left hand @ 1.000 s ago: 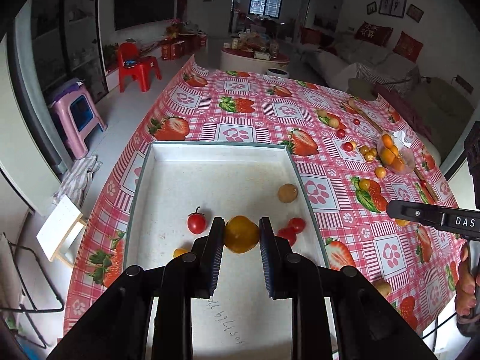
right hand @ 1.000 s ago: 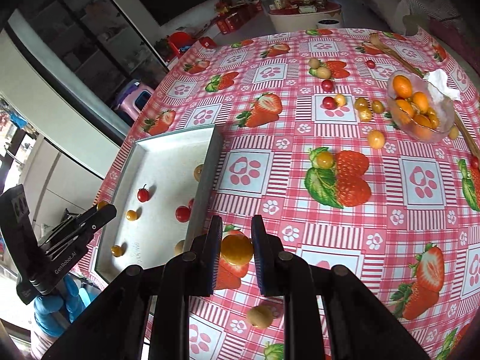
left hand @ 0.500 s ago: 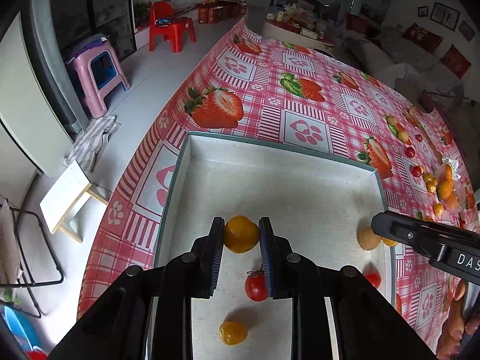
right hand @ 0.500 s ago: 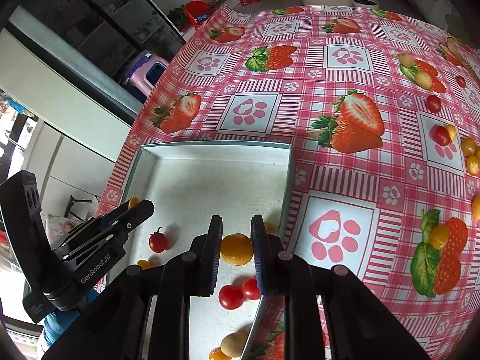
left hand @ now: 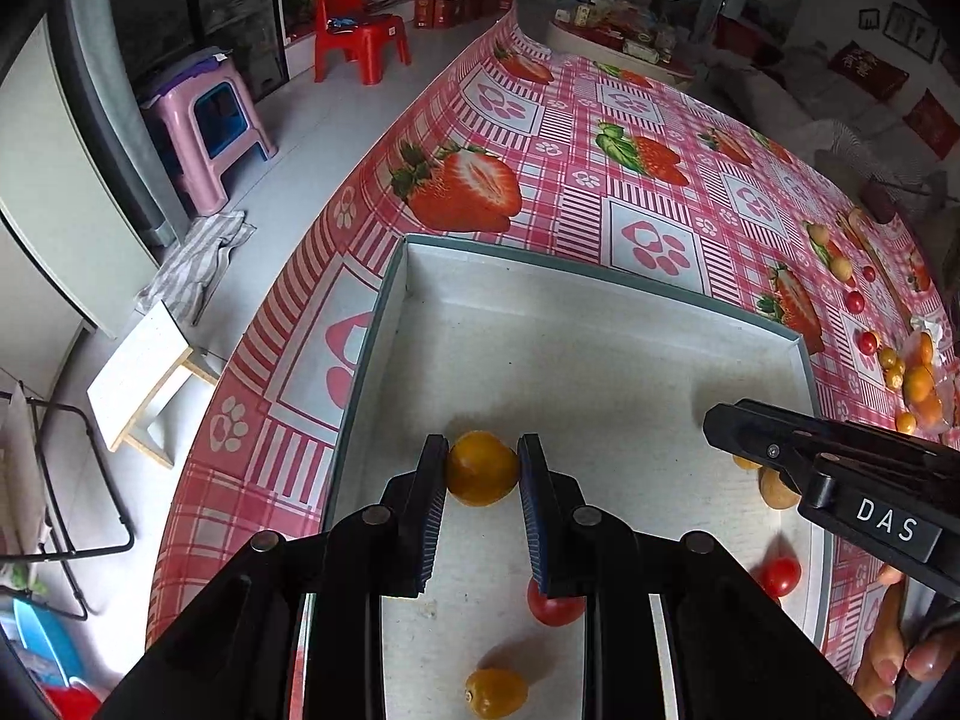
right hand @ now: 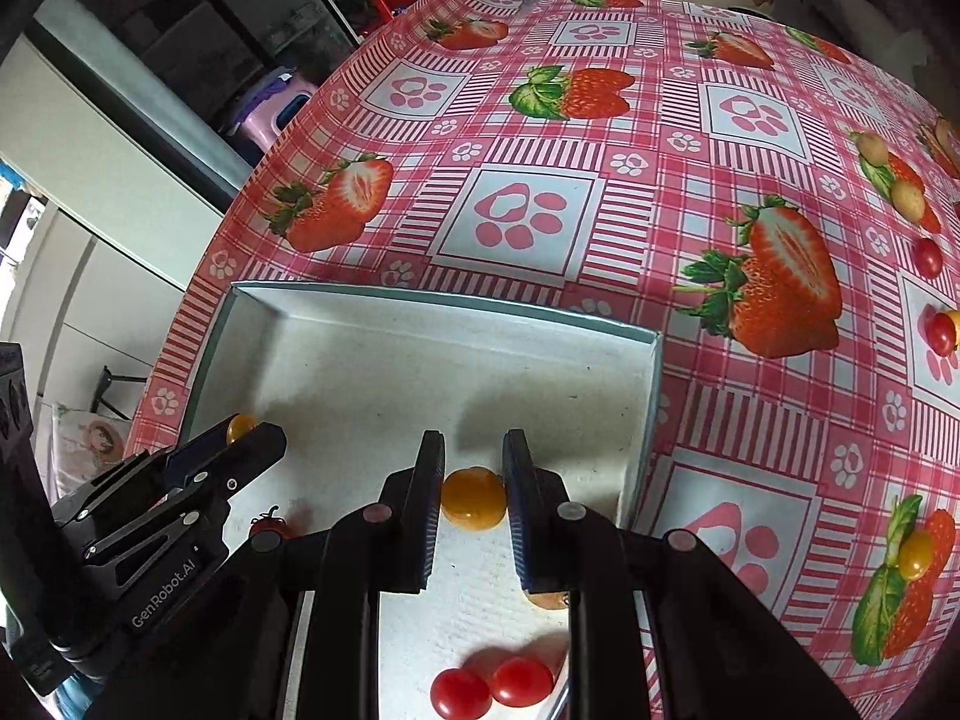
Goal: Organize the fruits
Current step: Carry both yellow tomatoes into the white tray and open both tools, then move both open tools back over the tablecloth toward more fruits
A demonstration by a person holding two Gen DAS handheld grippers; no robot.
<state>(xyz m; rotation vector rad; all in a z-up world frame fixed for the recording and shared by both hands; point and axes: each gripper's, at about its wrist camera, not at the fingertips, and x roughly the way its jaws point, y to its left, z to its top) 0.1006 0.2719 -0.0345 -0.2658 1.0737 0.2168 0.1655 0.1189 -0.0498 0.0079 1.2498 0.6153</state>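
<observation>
Jaws of left gripper [left hand: 482,474] and right gripper [right hand: 474,483] each clamp an orange fruit [left hand: 482,468] over the tray [left hand: 393,291] (risk: released fruit rolls, knocking tomatoes [right hand: 492,686]).

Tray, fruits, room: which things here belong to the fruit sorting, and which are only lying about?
Job: tray; orange fruit in left gripper; yellow fruit in right gripper; red tomatoes; loose fruits.

Lying about: pink stool; red chair; cloth.
</observation>
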